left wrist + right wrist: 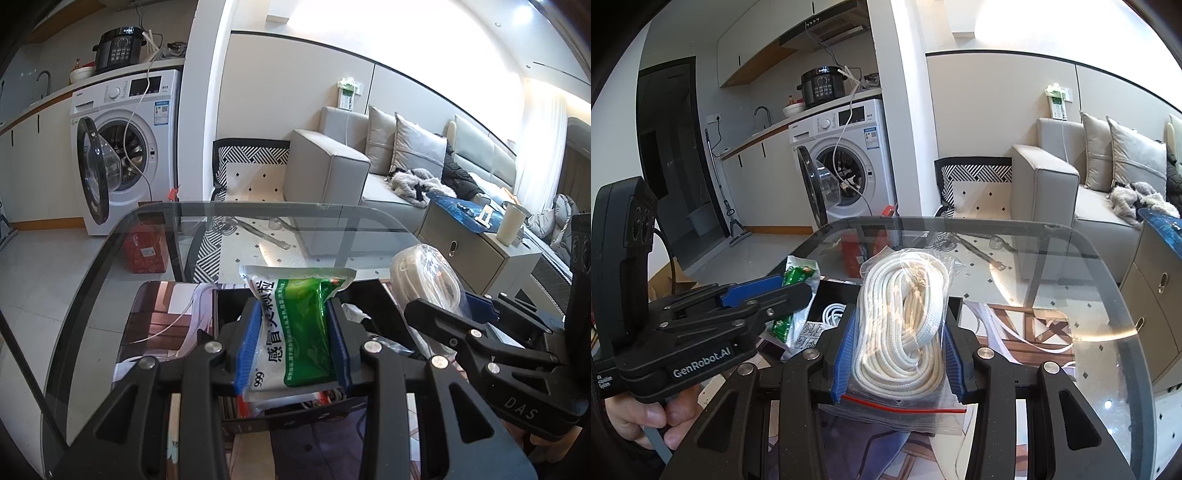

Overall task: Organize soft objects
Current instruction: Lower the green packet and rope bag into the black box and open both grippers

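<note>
My left gripper (293, 332) is shut on a green and white medicine sachet (295, 325), held upright above a dark open box (236, 299) on the glass table (258, 218). My right gripper (899, 347) is shut on a clear zip bag of coiled white rope (905, 317), held above the same box (955, 306). The right gripper with its bag shows at the right of the left wrist view (424, 280). The left gripper and sachet show at the left of the right wrist view (798, 291). A white cable coil (833, 312) lies inside the box.
A washing machine (125, 147) with its door open stands beyond the table. A grey sofa (369, 162) with cushions is at the right. A red box (146, 251) sits on the floor under the glass. A grey cabinet (476, 254) stands at the right.
</note>
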Motion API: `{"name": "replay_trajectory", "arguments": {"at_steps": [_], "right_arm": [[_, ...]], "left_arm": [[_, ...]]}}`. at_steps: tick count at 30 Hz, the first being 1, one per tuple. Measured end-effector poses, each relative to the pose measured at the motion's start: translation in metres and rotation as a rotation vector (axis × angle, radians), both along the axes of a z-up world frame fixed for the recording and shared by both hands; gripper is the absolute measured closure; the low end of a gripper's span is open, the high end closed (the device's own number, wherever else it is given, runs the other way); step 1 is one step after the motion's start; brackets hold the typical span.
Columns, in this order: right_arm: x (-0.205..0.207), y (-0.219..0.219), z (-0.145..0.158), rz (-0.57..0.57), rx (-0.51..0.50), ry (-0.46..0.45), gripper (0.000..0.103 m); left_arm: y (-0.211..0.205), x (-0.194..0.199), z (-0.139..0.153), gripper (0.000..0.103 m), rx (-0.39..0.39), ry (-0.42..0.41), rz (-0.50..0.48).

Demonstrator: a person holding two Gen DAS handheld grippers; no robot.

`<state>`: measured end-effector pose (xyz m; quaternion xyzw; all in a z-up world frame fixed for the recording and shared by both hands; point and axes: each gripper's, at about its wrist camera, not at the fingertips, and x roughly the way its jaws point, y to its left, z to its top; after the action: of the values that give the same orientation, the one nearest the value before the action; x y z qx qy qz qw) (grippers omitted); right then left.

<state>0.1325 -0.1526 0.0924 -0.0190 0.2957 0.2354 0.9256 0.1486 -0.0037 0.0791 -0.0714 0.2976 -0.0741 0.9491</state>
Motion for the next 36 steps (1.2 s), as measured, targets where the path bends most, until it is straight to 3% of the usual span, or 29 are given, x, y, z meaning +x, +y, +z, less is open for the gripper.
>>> {"name": "replay_trajectory", "arguments": {"at_steps": [17,22,25,31,33,36], "right_arm": [[0.048,0.020,-0.028,0.008,-0.030,0.081,0.060],[0.046,0.023,-0.031,0.004,-0.068,0.065,0.048],[0.042,0.015,-0.026,-0.017,-0.053,0.042,0.036],[0.034,0.005,-0.021,-0.045,-0.054,0.020,0.027],[0.031,0.003,-0.019,-0.051,-0.052,0.011,0.024],[0.026,0.000,-0.017,-0.052,-0.048,0.002,0.020]], "left_arm": [[0.012,0.027,-0.027,0.068,-0.039,0.082,0.042],[0.012,0.029,-0.029,0.068,-0.040,0.091,0.039],[0.010,0.030,-0.029,0.068,-0.034,0.090,0.032],[0.000,0.033,-0.031,0.067,-0.013,0.097,0.012],[-0.003,0.034,-0.031,0.065,-0.005,0.103,0.002],[-0.005,0.032,-0.030,0.054,0.000,0.111,-0.006]]}}
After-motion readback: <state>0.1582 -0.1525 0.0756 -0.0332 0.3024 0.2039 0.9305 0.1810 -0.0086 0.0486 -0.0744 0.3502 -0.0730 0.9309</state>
